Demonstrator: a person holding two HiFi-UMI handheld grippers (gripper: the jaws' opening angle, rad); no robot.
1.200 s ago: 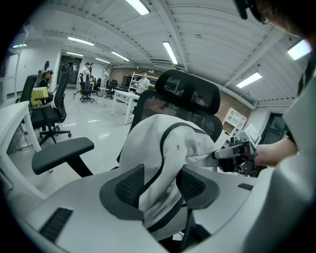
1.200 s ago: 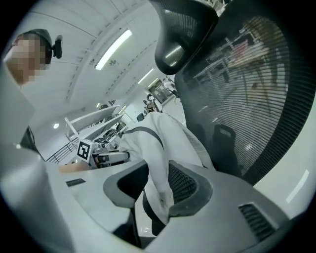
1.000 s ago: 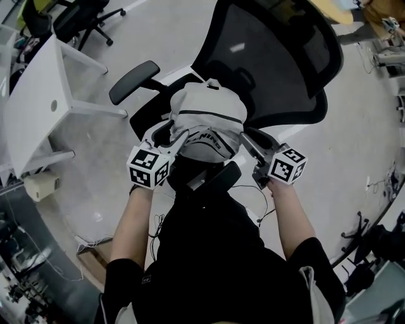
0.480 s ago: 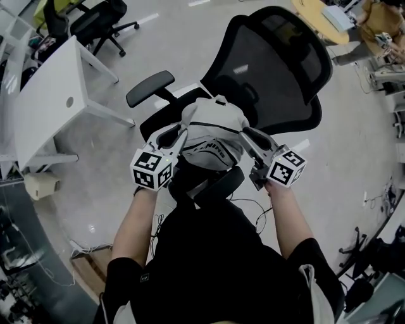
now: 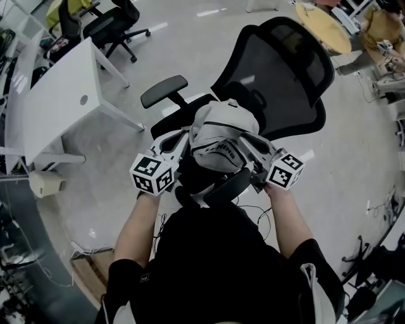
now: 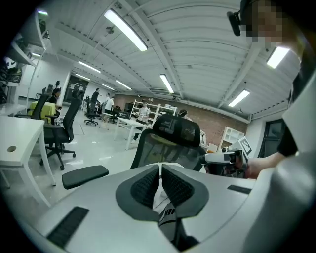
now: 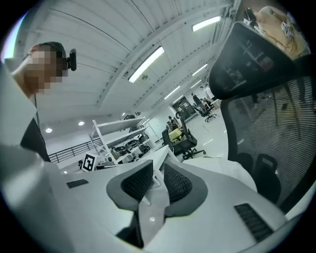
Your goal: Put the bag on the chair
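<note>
A white and grey bag (image 5: 221, 130) sits on the seat of a black mesh office chair (image 5: 281, 69), leaning against its backrest. My left gripper (image 5: 185, 138) is at the bag's left side; its jaws are closing and pinch a thin fold of the bag's white fabric (image 6: 159, 196) between the pads. My right gripper (image 5: 254, 144) is at the bag's right side, jaws closing too, with a fold of the bag (image 7: 152, 210) filling the gap between its pads. In the left gripper view my left gripper (image 6: 160, 183) faces the chair's headrest (image 6: 175, 132).
A white desk (image 5: 57, 107) stands to the left, with another black chair (image 5: 114, 19) behind it. The chair's left armrest (image 5: 164, 92) sticks out toward the desk. A round wooden table (image 5: 323, 25) is at the back right. Cables (image 5: 253, 212) lie on the floor.
Both grippers have moved in against the bag's sides and their jaws have gone from wide apart to nearly together on its fabric.
</note>
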